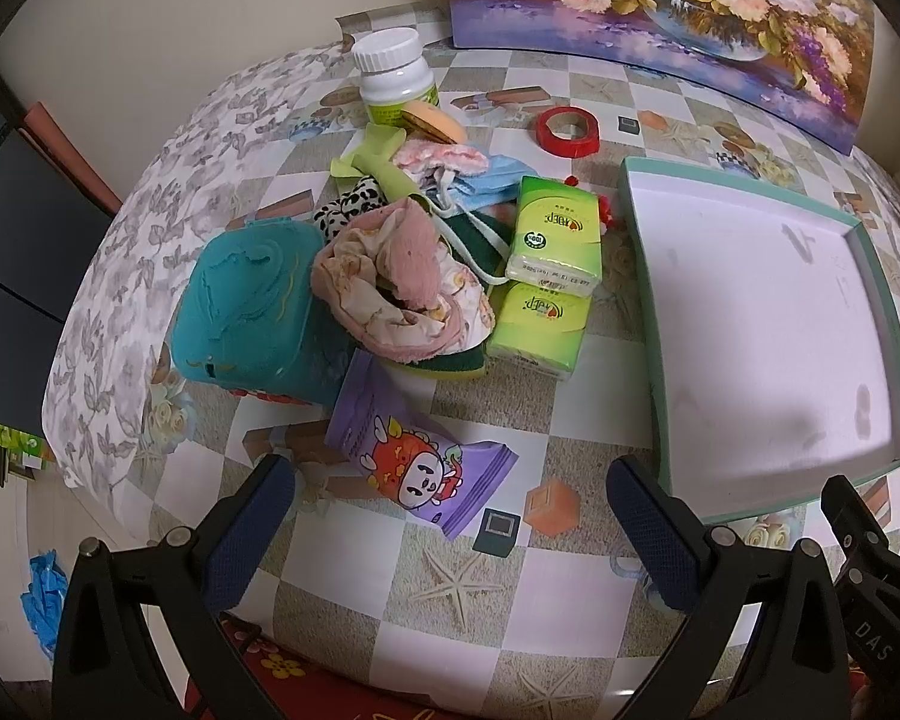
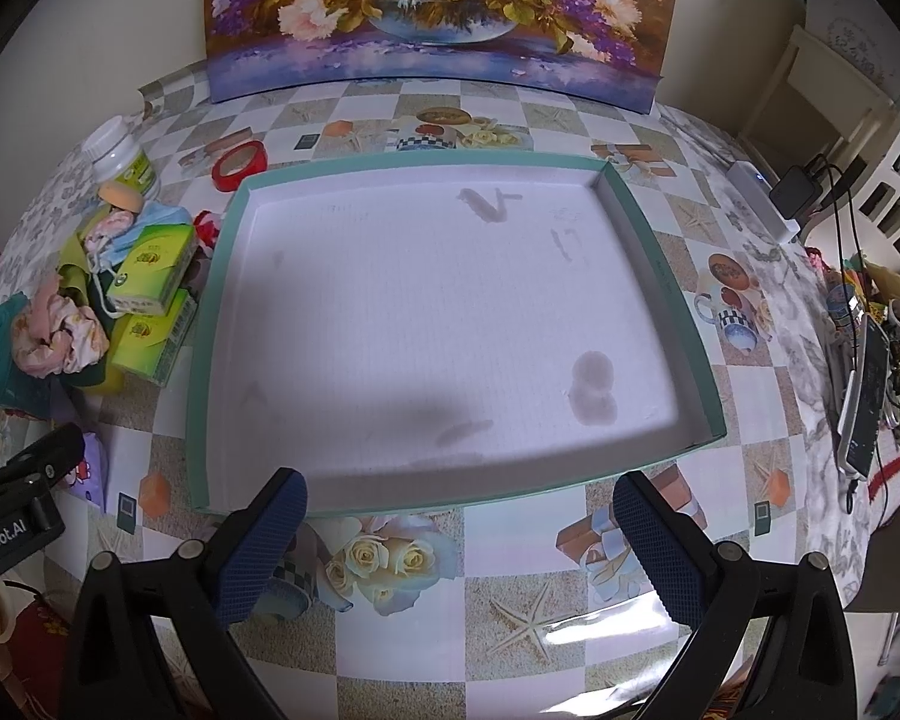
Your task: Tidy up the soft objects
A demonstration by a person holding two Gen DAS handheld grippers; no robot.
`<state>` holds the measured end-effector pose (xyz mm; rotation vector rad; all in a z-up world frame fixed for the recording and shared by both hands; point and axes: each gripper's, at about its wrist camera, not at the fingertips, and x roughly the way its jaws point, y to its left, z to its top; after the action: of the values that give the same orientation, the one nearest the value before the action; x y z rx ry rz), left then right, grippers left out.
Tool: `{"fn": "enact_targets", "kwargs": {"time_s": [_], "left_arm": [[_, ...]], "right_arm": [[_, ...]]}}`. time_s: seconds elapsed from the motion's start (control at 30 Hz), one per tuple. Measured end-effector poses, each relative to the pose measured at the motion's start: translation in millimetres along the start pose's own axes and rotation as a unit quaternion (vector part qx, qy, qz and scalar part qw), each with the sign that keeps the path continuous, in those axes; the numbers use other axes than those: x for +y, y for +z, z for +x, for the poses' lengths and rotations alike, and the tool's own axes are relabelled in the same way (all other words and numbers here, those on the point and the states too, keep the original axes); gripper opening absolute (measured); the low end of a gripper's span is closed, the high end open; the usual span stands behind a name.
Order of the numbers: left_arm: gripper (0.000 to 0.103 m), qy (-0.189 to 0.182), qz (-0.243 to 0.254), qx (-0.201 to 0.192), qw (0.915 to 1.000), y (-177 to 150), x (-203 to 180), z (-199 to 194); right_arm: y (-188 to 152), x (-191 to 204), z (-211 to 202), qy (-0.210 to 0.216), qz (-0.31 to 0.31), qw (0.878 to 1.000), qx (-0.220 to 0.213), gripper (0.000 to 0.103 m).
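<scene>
A heap of soft things lies ahead of the left hand-held gripper (image 1: 450,531), slightly to its left: a teal plush pouch (image 1: 246,312), a crumpled pink floral cloth (image 1: 399,279), two green tissue packs (image 1: 555,234) stacked one on the other, a blue face mask (image 1: 498,177), and a black-and-white spotted cloth (image 1: 354,207). Closest to that gripper's fingertips lies a purple cartoon tissue packet (image 1: 420,456), flat on the surface and apart from both pads. The left hand-held gripper is spread wide with nothing between its fingers. The right hand-held gripper (image 2: 459,531) is likewise spread and empty, hovering just short of the near rim of a shallow teal-edged box lid (image 2: 690,324) whose white inside is stained and bare. Beyond the heap stand a white pill bottle (image 1: 393,75), a tan sponge (image 1: 435,120) and a red tape roll (image 1: 567,131). The surface (image 2: 510,588) wears a checked oilcloth printed with starfish and roses. A flower painting (image 2: 438,6) leans against the cream wall behind it; cables and a power strip (image 2: 762,192) sit far right.
</scene>
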<state>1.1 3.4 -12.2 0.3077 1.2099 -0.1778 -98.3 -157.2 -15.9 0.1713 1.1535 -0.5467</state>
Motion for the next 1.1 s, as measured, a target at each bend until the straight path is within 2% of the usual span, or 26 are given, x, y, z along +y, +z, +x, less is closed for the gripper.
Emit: {"fn": "enact_targets", "kwargs": {"time_s": [1.1], "left_arm": [[0.103,-0.002,-0.003,0.001,1.0000,-1.6,1.1,0.5]], "right_arm": [[-1.5,0.3,2.7,0.002,-0.002,1.000,0.009,0.103]]}}
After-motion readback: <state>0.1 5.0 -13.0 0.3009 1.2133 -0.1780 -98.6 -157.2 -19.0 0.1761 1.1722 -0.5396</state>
